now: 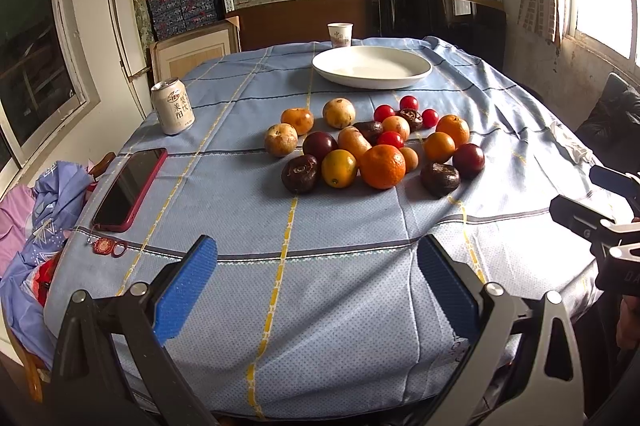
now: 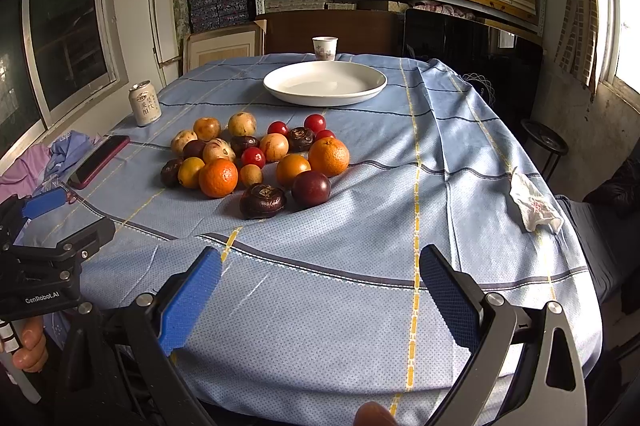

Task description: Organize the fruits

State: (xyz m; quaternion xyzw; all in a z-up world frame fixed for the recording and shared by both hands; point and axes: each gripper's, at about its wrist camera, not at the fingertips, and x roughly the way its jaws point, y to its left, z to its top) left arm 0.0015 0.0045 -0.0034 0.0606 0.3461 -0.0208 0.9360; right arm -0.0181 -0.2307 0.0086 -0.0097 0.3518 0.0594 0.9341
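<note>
The left gripper (image 1: 316, 278) hangs over the near edge of the table, its two blue fingers (image 1: 186, 290) wide apart with nothing between them. The right gripper (image 2: 320, 290) is in the same posture, also spread and empty, over the blue checked tablecloth (image 2: 460, 161).

The fruits (image 1: 372, 141) lie in a loose pile in the middle of the cloth, well ahead of both grippers. In the pile there are oranges, one large orange (image 1: 383, 165) in front, small red tomatoes (image 1: 409, 103), dark purple round fruits (image 1: 468, 160), brown wrinkled ones (image 1: 440, 179) and pale yellowish ones (image 1: 339, 112). Many of them touch each other.

Behind the pile stands a white plate (image 1: 372, 67), empty. Just behind the plate there is a paper cup (image 1: 340, 34). On the left side of the table a drink can (image 1: 172, 105) stands upright, and nearer lies a phone in a red case (image 1: 130, 189), screen up. In the right wrist view a crumpled white tissue (image 2: 534, 201) lies near the right edge of the cloth.
</note>
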